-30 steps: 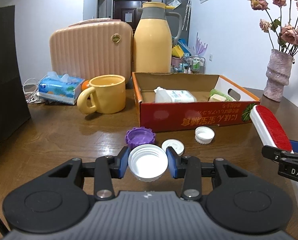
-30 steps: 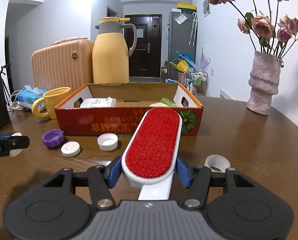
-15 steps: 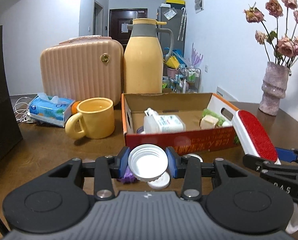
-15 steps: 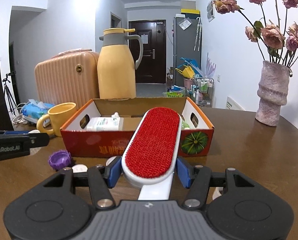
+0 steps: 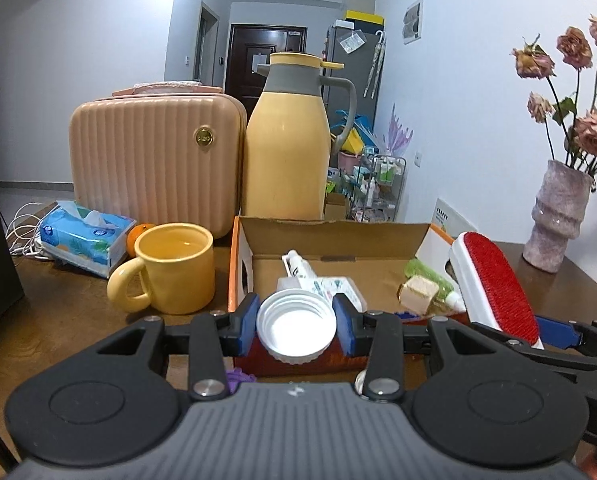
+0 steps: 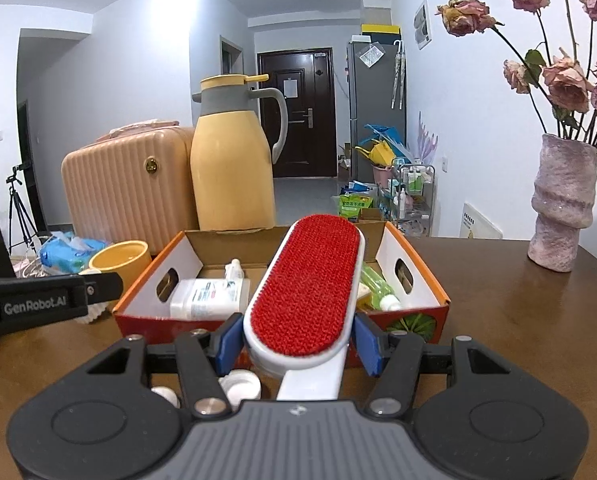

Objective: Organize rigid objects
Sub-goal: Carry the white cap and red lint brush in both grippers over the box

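My left gripper is shut on a white jar lid, held in the air just in front of the near wall of the orange cardboard box. My right gripper is shut on a red lint brush, whose head reaches over the box. The brush also shows in the left wrist view at the box's right end. Inside the box lie a white bottle, a green tube and a small tan block.
A yellow mug, tissue pack, orange, peach case and yellow thermos stand left and behind the box. A vase with flowers is right. White lids and a purple cap lie before the box.
Both grippers have risen and moved forward toward the box with their loads. The loose caps on the table have dropped below the grippers' bodies in view.
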Tool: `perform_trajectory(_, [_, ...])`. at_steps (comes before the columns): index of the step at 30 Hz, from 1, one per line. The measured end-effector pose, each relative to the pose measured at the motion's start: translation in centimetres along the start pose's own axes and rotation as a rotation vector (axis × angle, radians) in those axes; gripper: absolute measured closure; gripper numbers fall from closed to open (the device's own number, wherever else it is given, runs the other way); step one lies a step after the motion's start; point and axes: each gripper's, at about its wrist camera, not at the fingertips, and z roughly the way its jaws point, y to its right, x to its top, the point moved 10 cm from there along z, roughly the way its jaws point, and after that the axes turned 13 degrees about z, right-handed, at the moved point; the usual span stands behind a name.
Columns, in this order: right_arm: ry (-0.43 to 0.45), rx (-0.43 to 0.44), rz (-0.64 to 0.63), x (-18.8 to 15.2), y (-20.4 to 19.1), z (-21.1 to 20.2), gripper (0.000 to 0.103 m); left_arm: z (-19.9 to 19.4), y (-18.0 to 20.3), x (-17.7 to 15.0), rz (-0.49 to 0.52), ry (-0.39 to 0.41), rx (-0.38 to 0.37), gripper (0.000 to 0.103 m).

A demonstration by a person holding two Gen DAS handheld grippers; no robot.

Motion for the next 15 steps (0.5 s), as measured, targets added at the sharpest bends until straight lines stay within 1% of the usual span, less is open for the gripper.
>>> perform_trajectory(15, [-0.004,-0.004,0.039,2.6,0.1,4.7,0.045,4.2,-0.5,2.2,-0.039,0.008,0.017,0.063])
